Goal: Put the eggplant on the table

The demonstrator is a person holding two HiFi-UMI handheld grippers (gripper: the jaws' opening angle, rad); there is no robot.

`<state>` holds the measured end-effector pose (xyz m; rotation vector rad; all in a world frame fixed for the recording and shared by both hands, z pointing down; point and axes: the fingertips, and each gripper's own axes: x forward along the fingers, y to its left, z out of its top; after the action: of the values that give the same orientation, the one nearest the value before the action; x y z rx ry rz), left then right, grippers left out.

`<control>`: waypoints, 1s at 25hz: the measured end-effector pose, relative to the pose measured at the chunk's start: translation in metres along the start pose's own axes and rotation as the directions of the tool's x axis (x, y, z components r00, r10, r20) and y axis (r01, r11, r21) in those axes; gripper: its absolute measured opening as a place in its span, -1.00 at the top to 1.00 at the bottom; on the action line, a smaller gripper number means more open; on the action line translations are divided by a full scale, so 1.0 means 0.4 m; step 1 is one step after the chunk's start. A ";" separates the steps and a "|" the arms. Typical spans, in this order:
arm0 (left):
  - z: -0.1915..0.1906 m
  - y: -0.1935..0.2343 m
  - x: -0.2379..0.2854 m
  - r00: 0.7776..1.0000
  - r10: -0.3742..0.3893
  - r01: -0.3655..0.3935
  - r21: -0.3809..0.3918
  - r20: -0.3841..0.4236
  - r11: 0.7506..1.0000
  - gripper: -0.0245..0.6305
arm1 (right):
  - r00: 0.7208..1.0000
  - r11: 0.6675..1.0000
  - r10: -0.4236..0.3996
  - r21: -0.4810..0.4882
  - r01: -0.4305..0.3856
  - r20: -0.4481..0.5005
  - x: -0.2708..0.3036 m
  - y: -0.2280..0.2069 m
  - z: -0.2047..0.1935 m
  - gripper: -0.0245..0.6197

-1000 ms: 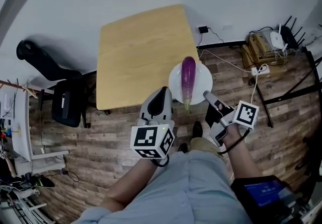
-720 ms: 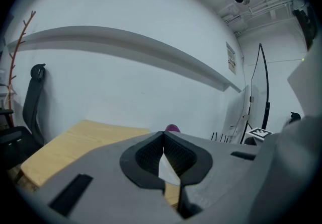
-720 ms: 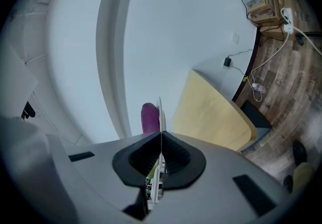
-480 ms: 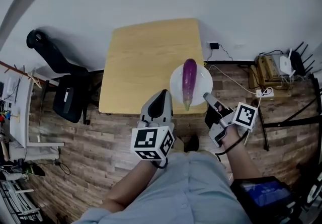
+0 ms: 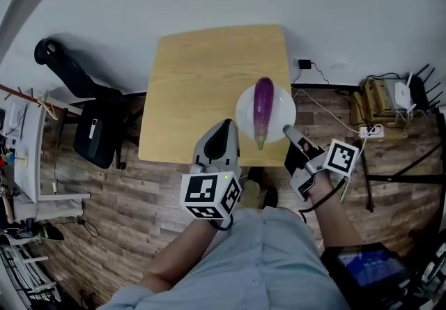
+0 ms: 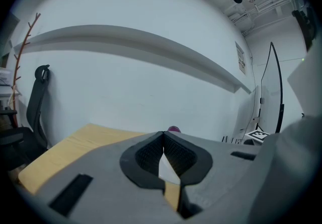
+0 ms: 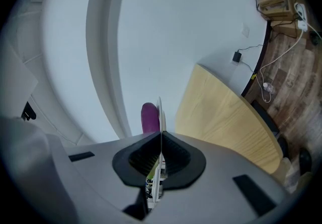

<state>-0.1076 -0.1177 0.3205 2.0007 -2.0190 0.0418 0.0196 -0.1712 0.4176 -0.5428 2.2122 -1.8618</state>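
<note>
From our head camera, our right gripper (image 5: 286, 130) clamped on the rim of a white plate (image 5: 245, 112), purple eggplant (image 5: 262, 108) lying lengthwise on that plate, at the wooden table's (image 5: 202, 79) near right corner, our left gripper (image 5: 226, 124) just beside the plate, jaws pressed together on nothing.

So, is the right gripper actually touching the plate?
Touching: the right gripper view shows the right gripper shut on the plate, its rim seen edge-on between the jaws.
</note>
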 end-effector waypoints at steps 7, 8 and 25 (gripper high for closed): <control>-0.028 0.064 0.093 0.998 -0.014 0.013 -0.020 -0.067 1.000 0.91 | 0.999 0.998 -0.043 0.040 0.042 0.011 0.071 -0.062 0.026 0.90; -0.035 0.070 0.103 0.997 -0.019 0.018 -0.021 -0.078 1.000 0.91 | 0.999 0.998 -0.048 0.045 0.047 0.014 0.077 -0.073 0.028 0.90; -0.166 0.138 0.314 0.970 -0.063 0.061 -0.019 -0.234 0.998 0.91 | 0.996 0.988 -0.079 0.139 0.072 0.042 0.163 -0.237 0.105 0.90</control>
<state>-0.1478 -0.2232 0.4233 1.9484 -1.8050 0.2410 -0.0100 -0.2487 0.5077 -0.6462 2.0417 -1.9984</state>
